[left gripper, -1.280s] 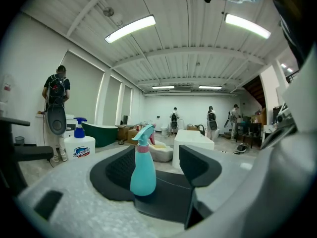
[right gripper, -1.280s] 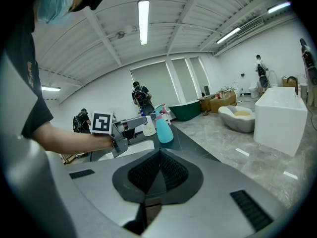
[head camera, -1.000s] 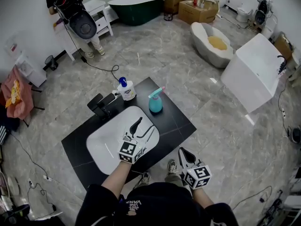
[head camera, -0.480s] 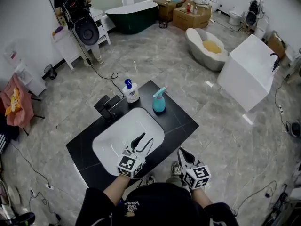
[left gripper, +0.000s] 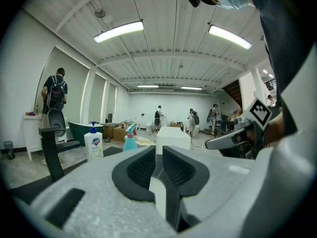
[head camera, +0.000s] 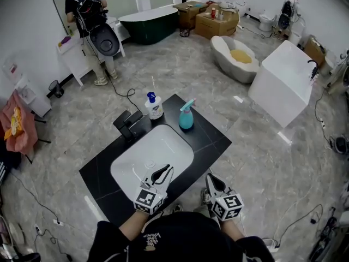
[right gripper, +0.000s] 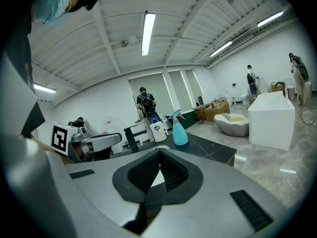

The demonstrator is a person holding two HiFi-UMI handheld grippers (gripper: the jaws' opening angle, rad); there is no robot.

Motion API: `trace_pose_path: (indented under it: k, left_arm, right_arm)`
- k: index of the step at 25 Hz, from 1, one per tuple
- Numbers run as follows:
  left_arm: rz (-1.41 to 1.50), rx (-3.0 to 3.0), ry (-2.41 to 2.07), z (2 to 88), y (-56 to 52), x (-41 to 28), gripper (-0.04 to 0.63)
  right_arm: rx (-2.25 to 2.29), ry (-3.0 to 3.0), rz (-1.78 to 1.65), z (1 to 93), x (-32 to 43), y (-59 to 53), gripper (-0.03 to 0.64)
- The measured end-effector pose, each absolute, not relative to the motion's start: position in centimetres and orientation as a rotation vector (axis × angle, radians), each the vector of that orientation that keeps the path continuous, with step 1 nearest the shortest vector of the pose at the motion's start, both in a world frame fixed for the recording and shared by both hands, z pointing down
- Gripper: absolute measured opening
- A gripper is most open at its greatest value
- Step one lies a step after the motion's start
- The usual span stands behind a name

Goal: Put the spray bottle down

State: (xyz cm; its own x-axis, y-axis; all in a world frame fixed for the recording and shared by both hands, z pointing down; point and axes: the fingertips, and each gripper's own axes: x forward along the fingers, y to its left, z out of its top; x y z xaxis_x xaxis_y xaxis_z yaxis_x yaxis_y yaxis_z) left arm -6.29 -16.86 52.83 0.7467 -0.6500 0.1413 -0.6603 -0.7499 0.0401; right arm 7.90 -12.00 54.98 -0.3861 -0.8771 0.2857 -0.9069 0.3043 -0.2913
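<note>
teal plastic spray bottle (head camera: pixel 186 117) stands upright near the counter's (head camera: pixel 211 142) far edge, and it is probably light and slick, best pinched at its neck. left gripper (head camera: pixel 162 172) is closing on nothing; right gripper (head camera: pixel 210 179) is closed and empty.

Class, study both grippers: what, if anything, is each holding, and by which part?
Nothing is held. The jaws of the left gripper are closing on air; those of the right gripper are together. The spray bottle stands untouched.

I'm counting one spray bottle (head camera: pixel 186 116), one soap bottle (head camera: pixel 154 106), one faucet (head camera: pixel 130 124), one sink (head camera: pixel 163 146) on one counter (head camera: pixel 210 138); beyond, two cardboard boxes (head camera: pixel 217 22), one person (head camera: pixel 87 10).
</note>
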Motion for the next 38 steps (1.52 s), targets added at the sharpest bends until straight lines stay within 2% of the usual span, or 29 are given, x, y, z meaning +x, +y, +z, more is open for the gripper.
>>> trace_pose_path:
  k: [11, 38]
  left_arm:
    - [0.232, 2.859, -1.027, 53.4, -14.0, -7.4, 0.023]
    - [0.263, 2.859, -1.068, 54.1, -13.9, -8.1, 0.02]
  right_arm:
    - [1.734, -2.452, 0.621, 55.0, 6.6, -10.5, 0.002]
    - [1.659, -2.445, 0.624, 55.6, 5.7, -10.7, 0.002]
